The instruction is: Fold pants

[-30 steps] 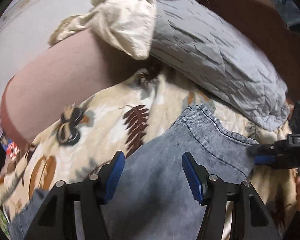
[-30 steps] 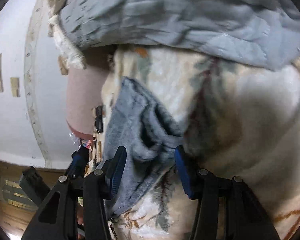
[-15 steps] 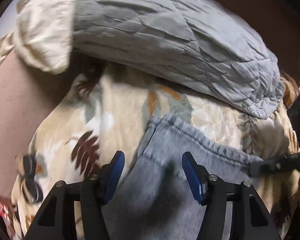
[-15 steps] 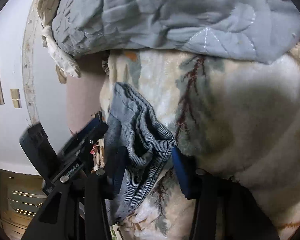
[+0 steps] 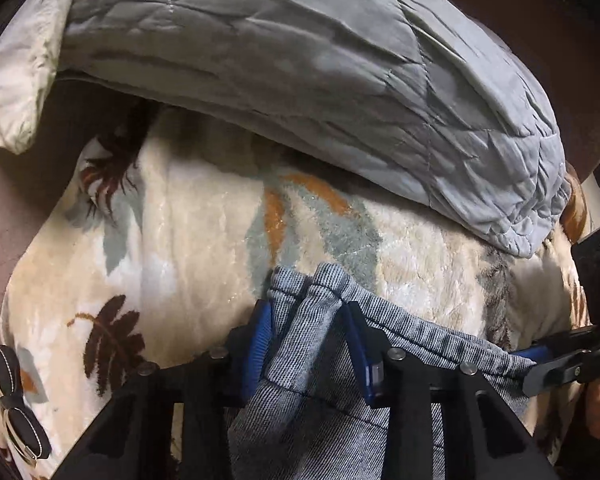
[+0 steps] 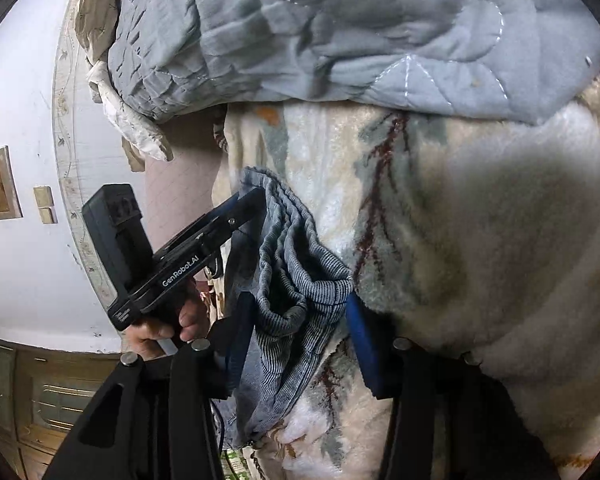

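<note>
While the cream leaf-print blanket [image 5: 172, 248] spreads right across the bed, a pair of sunglasses [image 5: 12, 404] lies at its far left edge in the left wrist view. Moving in, here is the left gripper [image 5: 309, 344], its jaws closing with the bunched waistband of the pants [image 5: 312, 364] between the blue pads, and the fabric is already gathered up between them (a proper pinch, it looks). The grey-blue denim runs on rightwards along its top edge, stretched over the blanket, to the right gripper [image 5: 540, 360], whose fingers come in from the right side. Above all of it sits the folded grey quilt [image 5: 300, 72], resting on the blanket's far side, well apart from the pants.

Over to the right wrist view: the person's hand [image 6: 168, 320] grips the left tool's handle on the left, its fingers reaching the waistband's far corner. The right gripper [image 6: 300, 340] is clamped on the near corner, ribbed folds of pants [image 6: 292, 264] packed between its pads, blanket [image 6: 480, 220] off to the right.
</note>
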### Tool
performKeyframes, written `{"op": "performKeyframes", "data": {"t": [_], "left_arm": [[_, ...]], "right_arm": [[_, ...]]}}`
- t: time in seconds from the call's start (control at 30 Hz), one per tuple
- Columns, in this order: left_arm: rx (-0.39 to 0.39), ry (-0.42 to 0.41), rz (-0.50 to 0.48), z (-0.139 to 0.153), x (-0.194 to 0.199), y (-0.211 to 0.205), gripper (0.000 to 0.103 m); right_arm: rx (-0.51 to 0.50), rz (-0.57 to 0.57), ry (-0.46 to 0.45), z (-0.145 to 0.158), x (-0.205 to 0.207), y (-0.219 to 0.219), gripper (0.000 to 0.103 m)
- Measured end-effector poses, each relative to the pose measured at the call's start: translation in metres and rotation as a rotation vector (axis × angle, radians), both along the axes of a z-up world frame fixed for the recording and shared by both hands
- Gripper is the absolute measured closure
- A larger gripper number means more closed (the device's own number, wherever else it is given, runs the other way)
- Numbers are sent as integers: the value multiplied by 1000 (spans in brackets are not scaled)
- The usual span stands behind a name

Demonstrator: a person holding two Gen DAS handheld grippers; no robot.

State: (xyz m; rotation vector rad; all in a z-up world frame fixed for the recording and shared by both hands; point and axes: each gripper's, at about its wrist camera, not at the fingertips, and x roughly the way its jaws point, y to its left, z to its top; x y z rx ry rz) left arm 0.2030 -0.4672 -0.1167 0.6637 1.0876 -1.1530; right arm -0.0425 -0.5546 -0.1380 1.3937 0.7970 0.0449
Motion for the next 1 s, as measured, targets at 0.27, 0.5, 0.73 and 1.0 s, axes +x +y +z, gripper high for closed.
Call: {"op": "performKeyframes", "data": {"t": [0.27, 0.5, 0.73, 1.0], "left_arm": [[35, -90, -1, 10, -11, 1, 64], [27, -130, 50, 4, -4, 3, 34], [2, -141, -36, 8, -21, 6, 67], [-23, -99, -26, 8, -20, 6, 77]], "right_arm": [[-33, 24, 20, 3, -3, 1, 56], [-74, 25, 54, 5, 0, 10, 55], [-127, -2, 64, 8, 9, 17, 55], [-191, -2, 38, 10, 18, 21, 72]]}}
